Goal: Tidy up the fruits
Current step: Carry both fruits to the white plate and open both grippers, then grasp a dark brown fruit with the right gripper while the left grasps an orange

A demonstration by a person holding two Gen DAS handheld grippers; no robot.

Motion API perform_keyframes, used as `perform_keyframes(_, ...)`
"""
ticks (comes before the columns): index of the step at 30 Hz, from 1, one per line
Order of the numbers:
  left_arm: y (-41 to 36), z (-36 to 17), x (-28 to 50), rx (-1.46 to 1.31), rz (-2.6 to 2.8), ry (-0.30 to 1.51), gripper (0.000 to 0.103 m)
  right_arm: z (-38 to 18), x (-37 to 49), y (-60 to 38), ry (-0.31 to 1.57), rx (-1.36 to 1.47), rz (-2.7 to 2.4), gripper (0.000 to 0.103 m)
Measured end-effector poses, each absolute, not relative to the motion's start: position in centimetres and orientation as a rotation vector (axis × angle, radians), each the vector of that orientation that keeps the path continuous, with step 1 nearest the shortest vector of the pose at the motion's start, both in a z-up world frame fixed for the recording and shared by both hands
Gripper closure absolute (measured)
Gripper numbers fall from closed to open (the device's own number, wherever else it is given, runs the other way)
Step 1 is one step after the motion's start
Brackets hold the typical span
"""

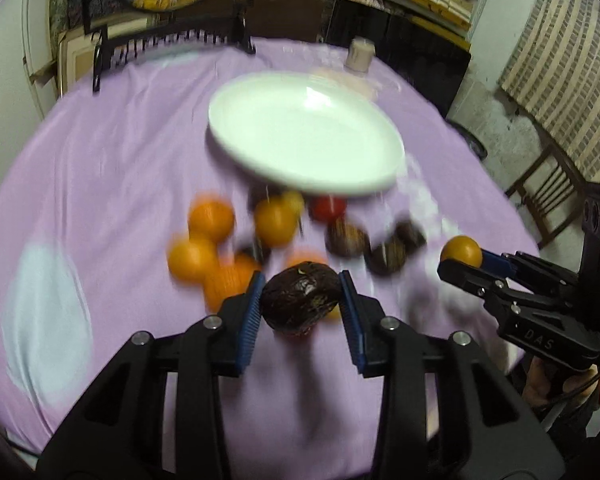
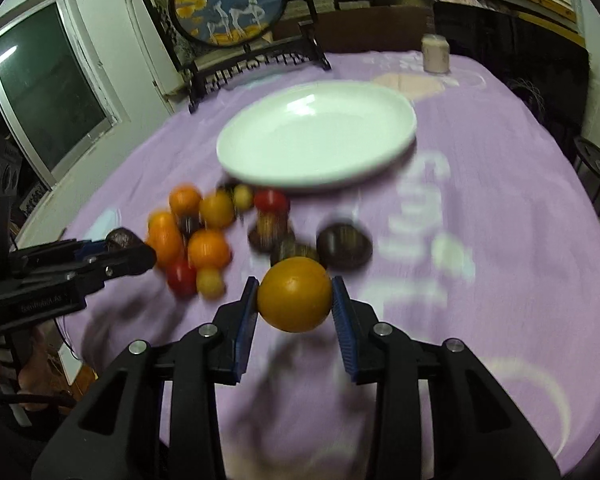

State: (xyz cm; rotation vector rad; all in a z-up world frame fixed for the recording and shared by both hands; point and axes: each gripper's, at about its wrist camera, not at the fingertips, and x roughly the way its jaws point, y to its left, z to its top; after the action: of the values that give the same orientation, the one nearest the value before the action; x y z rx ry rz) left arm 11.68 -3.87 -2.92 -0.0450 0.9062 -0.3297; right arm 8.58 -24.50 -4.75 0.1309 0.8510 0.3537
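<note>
Wide white oval plate (image 2: 316, 136) sat on the lilac-clothed round surface (image 2: 500, 240), totally bare inside, not one fruit in it. Only other container: a small pale cup-like jar (image 2: 435, 54) at the far edge, contents impossible to tell.

Loose pile of small fruits (image 2: 220, 232) lay on the cloth just in front of the plate's near rim, none touching it as far as could be told. Rough count, blur and all: about four or five orange round ones, two red, two small yellow, three dark brown wrinkly ones off to the right of the pile. Could be off by one or two.

Left gripper (image 1: 300, 300) clenched on a dark brown wrinkled fruit (image 1: 300, 300), blue pads pressed on both sides, held up off the cloth, clear of the pile.

Right gripper (image 2: 295, 300) clamped round a smooth orange-yellow round fruit (image 2: 295, 294), also lifted off the cloth, pads touching both sides.

Both carried fruits hung short of the plate, near side of the pile. Round painted screen on a dark carved stand (image 2: 228, 4) stood behind it all.
</note>
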Motion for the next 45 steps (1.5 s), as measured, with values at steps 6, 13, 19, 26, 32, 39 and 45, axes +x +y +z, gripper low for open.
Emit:
perform_keyframes(6, -4.3, -0.3, 24.8, -0.038, -0.265, 0.939, 0.065, -0.5, 19.6, -23.7, 0.812, 0.068, 0.370, 0.066)
perform_keyframes(13, -6.4, -5.1, 37.4, -0.116, -0.232, 1.099, 0.065, -4.7, 31.2, -21.7, 0.932, -0.042, 0.358, 0.066)
perform_keyframes(19, -8.3, -6.8, 39.6, -0.093, -0.258, 1.149, 0.063, -6.6, 34.0, -21.3, 0.993, -0.065, 0.339, 0.066)
perform_keyframes(26, -6.4, -2.2, 36.3, -0.088, -0.245, 1.016, 0.016, -3.1, 30.1, -22.3, 0.894, -0.098, 0.277, 0.040)
perform_keyframes(32, -4.9, 1.1, 24.3, 0.035, -0.213, 0.837, 0.002, -1.1, 19.3, -23.1, 0.851, -0.032, 0.228, 0.013)
perform_keyframes(39, -1.9, -2.4, 11.3, 0.031, -0.167, 0.766, 0.002, -3.5, 7.7, -23.7, 0.774, 0.048, 0.089, 0.001)
perform_keyframes(45, -0.1, -4.6, 8.1, 0.032, -0.146, 0.820, 0.002, -4.0, 6.0, -23.9, 0.815, 0.054, 0.080, 0.001)
